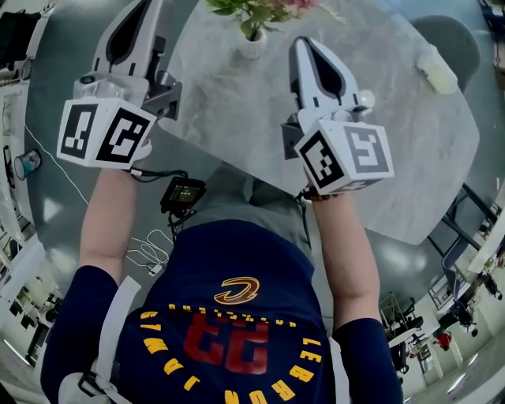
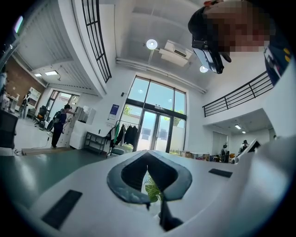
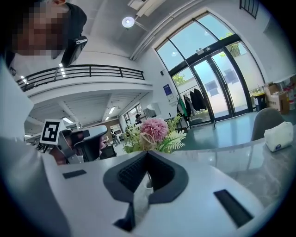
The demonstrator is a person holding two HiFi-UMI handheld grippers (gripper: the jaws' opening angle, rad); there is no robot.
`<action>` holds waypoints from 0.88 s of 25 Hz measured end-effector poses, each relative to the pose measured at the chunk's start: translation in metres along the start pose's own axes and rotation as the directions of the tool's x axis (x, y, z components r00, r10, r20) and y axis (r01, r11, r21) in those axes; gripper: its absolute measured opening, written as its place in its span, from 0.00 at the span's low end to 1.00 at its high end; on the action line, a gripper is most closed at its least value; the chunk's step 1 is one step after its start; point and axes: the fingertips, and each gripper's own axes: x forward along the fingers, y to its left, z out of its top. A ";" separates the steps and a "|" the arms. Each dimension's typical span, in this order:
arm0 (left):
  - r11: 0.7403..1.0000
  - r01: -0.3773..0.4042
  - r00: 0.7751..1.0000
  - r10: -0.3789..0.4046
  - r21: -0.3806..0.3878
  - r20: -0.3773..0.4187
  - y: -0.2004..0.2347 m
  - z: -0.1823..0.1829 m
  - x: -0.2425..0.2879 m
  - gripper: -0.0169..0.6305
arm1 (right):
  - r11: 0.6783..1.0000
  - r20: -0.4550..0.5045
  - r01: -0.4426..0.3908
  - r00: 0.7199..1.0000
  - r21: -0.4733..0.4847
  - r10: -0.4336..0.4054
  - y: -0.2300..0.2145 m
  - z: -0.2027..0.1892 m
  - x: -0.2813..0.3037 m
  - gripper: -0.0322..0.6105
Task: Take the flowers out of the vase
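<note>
A small white vase (image 1: 252, 45) stands on the far side of the grey marble table (image 1: 394, 158), with green leaves and pink flowers (image 1: 256, 11) rising from it. My right gripper (image 1: 303, 43) lies over the table just right of the vase, apart from it, jaws together and empty. In the right gripper view the pink flower (image 3: 154, 129) shows above the shut right gripper (image 3: 147, 153), and the vase rim (image 3: 150, 183) peeks through the slot. My left gripper (image 1: 142, 6) is left of the table, shut and empty. Green leaves (image 2: 153, 190) show through the left gripper (image 2: 148, 155).
A white soft packet (image 1: 436, 68) lies near the table's far right edge, beside a grey chair (image 1: 458, 39). A black device (image 1: 183, 193) with white cable hangs at the person's waist. The table's near edge (image 1: 237, 170) runs below both grippers.
</note>
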 end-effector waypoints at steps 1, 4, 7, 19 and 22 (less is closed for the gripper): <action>1.000 0.002 1.000 -0.002 -0.006 -0.006 0.000 -0.003 0.001 0.03 | 1.000 0.000 -0.009 1.000 0.002 0.009 0.000 -0.002 0.003 0.05; 1.000 0.012 0.999 -0.013 -0.028 -0.031 -0.004 -0.020 -0.001 0.03 | 1.000 -0.010 -0.022 1.000 0.012 0.022 -0.001 -0.010 0.010 0.05; 0.998 0.029 0.998 -0.032 -0.052 -0.053 -0.010 -0.041 -0.002 0.03 | 0.999 -0.020 -0.030 0.999 0.025 0.031 -0.007 -0.021 0.019 0.05; 0.991 0.094 0.977 -0.111 -0.099 -0.183 -0.021 -0.106 0.009 0.47 | 0.997 -0.025 -0.046 0.999 0.063 0.048 -0.023 -0.036 0.042 0.09; 0.987 0.098 0.968 -0.124 -0.125 -0.217 -0.018 -0.120 0.009 0.52 | 0.997 -0.038 -0.043 0.998 0.068 0.046 -0.026 -0.039 0.047 0.18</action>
